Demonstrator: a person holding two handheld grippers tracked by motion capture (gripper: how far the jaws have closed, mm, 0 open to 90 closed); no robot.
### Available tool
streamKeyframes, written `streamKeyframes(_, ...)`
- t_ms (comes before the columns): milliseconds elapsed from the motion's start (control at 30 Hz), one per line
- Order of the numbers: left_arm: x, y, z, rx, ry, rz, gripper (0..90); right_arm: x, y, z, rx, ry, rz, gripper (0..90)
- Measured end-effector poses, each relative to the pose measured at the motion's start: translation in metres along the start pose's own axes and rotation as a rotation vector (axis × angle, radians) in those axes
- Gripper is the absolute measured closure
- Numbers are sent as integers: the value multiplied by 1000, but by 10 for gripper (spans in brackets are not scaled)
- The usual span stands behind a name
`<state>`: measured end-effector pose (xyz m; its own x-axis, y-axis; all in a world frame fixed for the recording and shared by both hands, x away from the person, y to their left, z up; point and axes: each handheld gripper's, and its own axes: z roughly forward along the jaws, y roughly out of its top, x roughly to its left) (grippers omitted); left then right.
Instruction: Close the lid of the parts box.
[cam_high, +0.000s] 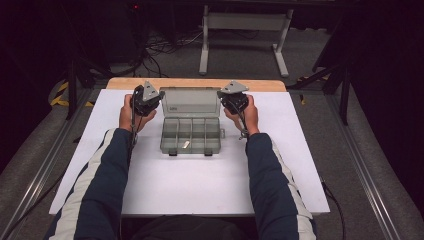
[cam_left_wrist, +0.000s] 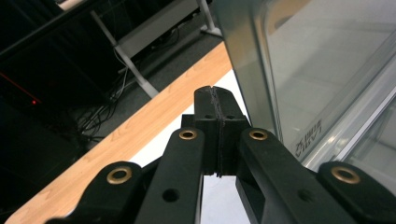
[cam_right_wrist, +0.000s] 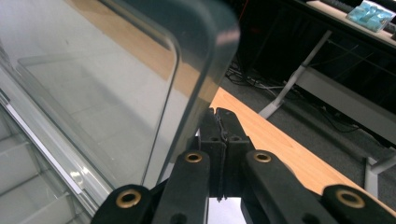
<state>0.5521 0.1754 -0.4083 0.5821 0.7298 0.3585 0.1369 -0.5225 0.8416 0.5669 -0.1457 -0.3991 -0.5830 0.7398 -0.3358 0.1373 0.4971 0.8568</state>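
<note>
A grey compartment box (cam_high: 191, 136) sits mid-table with its clear lid (cam_high: 192, 102) raised upright. A small pale part (cam_high: 186, 144) lies in one front compartment. My left gripper (cam_high: 160, 96) is held at the lid's left edge, jaws shut with nothing between them. In the left gripper view the closed tips (cam_left_wrist: 215, 91) sit just beside the lid's rim (cam_left_wrist: 243, 65). My right gripper (cam_high: 220, 95) mirrors it at the lid's right edge. Its shut tips (cam_right_wrist: 218, 114) lie close behind the lid's rounded corner (cam_right_wrist: 205, 70). I cannot tell if either touches the lid.
The box rests on a white mat (cam_high: 200, 180) over a wooden tabletop (cam_high: 195, 83). A grey table frame (cam_high: 245, 30) and cables (cam_high: 155, 50) lie on the floor beyond. Metal rails (cam_high: 370, 180) run along both sides.
</note>
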Motion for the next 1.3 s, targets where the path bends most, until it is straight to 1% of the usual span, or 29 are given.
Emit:
streamKeyframes(67,0,3,-2,-10,4,5,898,0,1,-2,-10,2,7,900)
streamKeyframes(100,0,4,-3,-10,4,2,897,0,2,-3,-13,-2,7,900)
streamKeyframes(133,0,5,-4,-11,7,7,898,1,3,-4,-12,-8,6,900)
streamKeyframes(233,-1,6,-6,-17,5,5,896,1,4,-5,-20,-11,11,900)
streamKeyframes(267,-1,7,-8,-18,7,11,896,1,5,-6,-24,-15,10,900)
streamKeyframes(367,-1,9,-11,-28,7,10,895,3,7,-10,-38,-16,23,900)
streamKeyframes(567,-2,13,-16,-35,15,13,896,5,8,-12,-21,-24,23,900)
streamKeyframes(867,-2,15,-21,-39,6,11,896,7,10,-16,-18,-32,31,900)
streamKeyframes(967,-2,16,-23,-40,1,14,896,8,11,-18,-16,-39,24,900)
streamKeyframes(1233,-4,18,-27,-16,0,36,897,12,14,-23,5,-50,28,900)
streamKeyframes(1300,-4,19,-29,-17,1,37,898,13,15,-25,12,-51,33,900)
